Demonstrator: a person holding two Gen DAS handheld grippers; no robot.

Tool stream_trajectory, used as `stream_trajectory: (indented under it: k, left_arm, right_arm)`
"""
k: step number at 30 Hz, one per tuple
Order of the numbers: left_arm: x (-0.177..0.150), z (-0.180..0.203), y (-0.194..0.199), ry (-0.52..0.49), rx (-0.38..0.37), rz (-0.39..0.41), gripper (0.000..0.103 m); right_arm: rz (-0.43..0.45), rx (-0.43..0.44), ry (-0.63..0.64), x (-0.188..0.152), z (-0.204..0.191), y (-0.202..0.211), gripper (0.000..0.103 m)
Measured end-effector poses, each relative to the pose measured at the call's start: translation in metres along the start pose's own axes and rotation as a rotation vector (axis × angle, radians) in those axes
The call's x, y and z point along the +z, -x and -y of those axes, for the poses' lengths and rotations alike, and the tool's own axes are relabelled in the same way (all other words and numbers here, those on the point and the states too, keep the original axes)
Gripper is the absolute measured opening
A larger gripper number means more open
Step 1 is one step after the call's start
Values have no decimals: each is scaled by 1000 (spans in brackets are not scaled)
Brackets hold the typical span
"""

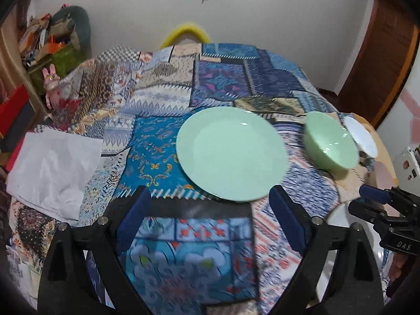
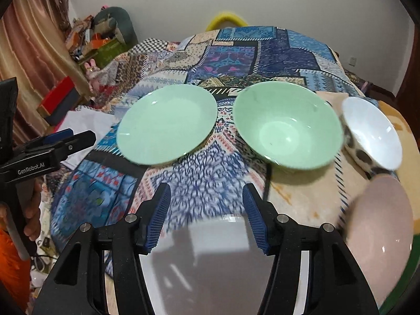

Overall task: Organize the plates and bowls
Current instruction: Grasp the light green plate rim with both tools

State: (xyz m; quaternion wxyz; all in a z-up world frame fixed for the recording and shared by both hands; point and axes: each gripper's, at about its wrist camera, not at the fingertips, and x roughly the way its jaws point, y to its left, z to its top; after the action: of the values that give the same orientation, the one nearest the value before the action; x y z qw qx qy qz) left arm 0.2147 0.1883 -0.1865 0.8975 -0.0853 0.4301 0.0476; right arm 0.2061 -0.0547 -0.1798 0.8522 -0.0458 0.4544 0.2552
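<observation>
Left claw (image 1: 210,210): wide open, hovering before green plate (image 1: 231,152)
Right claw (image 2: 206,215): open above white plate (image 2: 204,262)

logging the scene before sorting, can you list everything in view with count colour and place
plate: 1, green, centre of the cloth
green bowl: 1, right of the plate
spotted bowl: 1, white inside, right of the green bowl
pink dish: 1, near right
white plate: 1, under the right claw
cloth: 1, blue patchwork, covers the table
white sheet: 1, left edge
left claw: open, empty
right claw: open, empty
</observation>
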Motion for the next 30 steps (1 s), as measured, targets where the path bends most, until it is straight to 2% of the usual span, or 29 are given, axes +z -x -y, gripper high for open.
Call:
stream_trajectory:
  k: [2, 4, 6, 8, 10, 12, 14, 17, 19, 22, 23, 30]
  left_arm:
    - [3, -9, -15, 5, 1, -16, 92]
    - [7, -17, -31, -8, 0, -32, 87]
    - [9, -22, -45, -20, 10, -47, 74]
    - [13, -28, -57, -29, 3, -63, 67]
    - [15, -34, -68, -23, -15, -74, 61]
    - [18, -40, -78, -16, -28, -89, 50]
    - [22, -44, -87, -11, -44, -106, 45]
    - [26, -47, -99, -12, -61, -125, 34]
    - [29, -48, -106, -13, -74, -135, 33]
    - [33, -46, -111, -21, -85, -128, 25]
    - [34, -45, -112, -24, -98, -127, 19]
    - [31, -44, -109, -25, -99, -124, 19]
  right_arm:
    - [-14, 5, -5, 7, -2, -12, 53]
    - [-21, 10, -15, 12, -2, -20, 53]
    - [-37, 14, -27, 18, -3, -30, 53]
    - [-53, 19, -32, 23, -5, -40, 50]
    - [-73, 18, -13, 26, -11, -48, 41]
    - [-85, 16, -6, 28, -16, -56, 38]
    - [-101, 21, -13, 31, -16, -65, 33]
    - [-120, 14, -31, 34, -13, -76, 31]
    - [-125, 19, -43, 36, -11, -80, 29]
    - [-133, 34, -62, 40, -9, -87, 24]
    - [-135, 34, -65, 42, -9, -89, 24]
    - [-149, 70, -80, 41, -6, -88, 22]
